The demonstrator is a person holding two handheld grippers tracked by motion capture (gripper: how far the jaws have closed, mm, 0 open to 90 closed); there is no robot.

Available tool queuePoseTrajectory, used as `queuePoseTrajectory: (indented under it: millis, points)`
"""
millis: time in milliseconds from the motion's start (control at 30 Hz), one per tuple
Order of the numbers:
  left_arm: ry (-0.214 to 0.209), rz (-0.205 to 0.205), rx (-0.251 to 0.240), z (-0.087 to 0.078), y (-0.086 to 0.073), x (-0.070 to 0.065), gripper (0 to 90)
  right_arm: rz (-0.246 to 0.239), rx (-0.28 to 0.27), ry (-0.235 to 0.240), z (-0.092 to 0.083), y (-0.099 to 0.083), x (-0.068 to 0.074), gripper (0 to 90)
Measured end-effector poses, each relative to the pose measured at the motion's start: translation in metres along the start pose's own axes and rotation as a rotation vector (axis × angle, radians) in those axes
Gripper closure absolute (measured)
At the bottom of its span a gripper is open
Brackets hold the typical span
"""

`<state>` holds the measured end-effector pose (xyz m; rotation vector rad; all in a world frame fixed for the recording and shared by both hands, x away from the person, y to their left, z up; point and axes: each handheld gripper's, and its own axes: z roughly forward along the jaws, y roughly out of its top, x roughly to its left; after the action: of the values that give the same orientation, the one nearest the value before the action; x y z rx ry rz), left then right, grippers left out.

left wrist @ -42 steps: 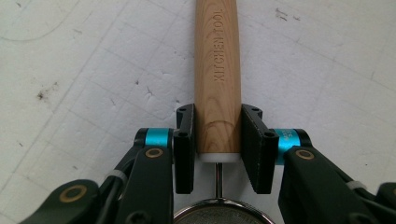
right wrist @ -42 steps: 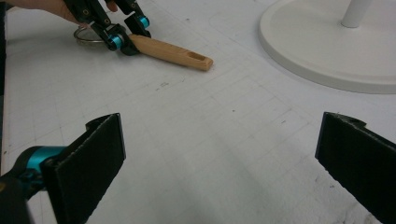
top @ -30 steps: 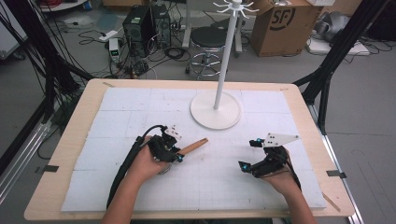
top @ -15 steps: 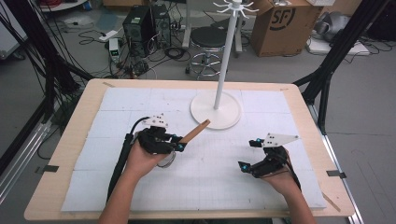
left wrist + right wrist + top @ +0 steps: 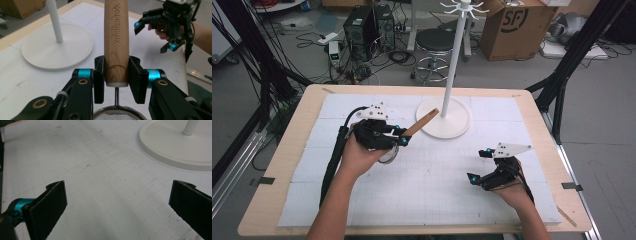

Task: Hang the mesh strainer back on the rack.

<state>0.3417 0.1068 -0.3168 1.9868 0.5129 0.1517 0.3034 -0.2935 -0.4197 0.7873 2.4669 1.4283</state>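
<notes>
Left tongs (image 5: 116,86) squeeze the wooden handle (image 5: 116,42) of a little sieve (image 5: 388,154) (handle says KITCHEN TOOL), lifted above the tabletop (image 5: 447,180) near the white stand (image 5: 451,60). Right tongs (image 5: 117,205) gape wide, w/ nothing inside.

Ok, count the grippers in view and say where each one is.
2. The left gripper is lifted near the white stand's base, shut on the strainer's wooden handle. The right gripper sits open over the mat at the table's right.
</notes>
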Motion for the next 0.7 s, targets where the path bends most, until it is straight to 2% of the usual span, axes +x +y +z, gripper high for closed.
queuePoseTrajectory:
  millis: [233, 300, 500, 700]
  points:
    - [-0.016, 0.019, -0.035, -0.006, 0.024, 0.005, 68.8, 0.004, -0.006, 0.003, -0.001, 0.000, 0.000, 0.5]
    - [-0.010, 0.036, -0.032, -0.006, 0.031, 0.006, 68.8, 0.004, -0.007, 0.002, -0.001, 0.000, 0.000, 0.5]
    - [-0.013, 0.049, -0.054, -0.007, 0.049, 0.011, 68.8, 0.005, -0.008, 0.003, -0.001, 0.000, -0.001, 0.5]
    - [-0.041, 0.078, -0.082, -0.007, 0.069, 0.015, 68.8, 0.008, -0.010, 0.002, -0.002, 0.000, -0.002, 0.5]
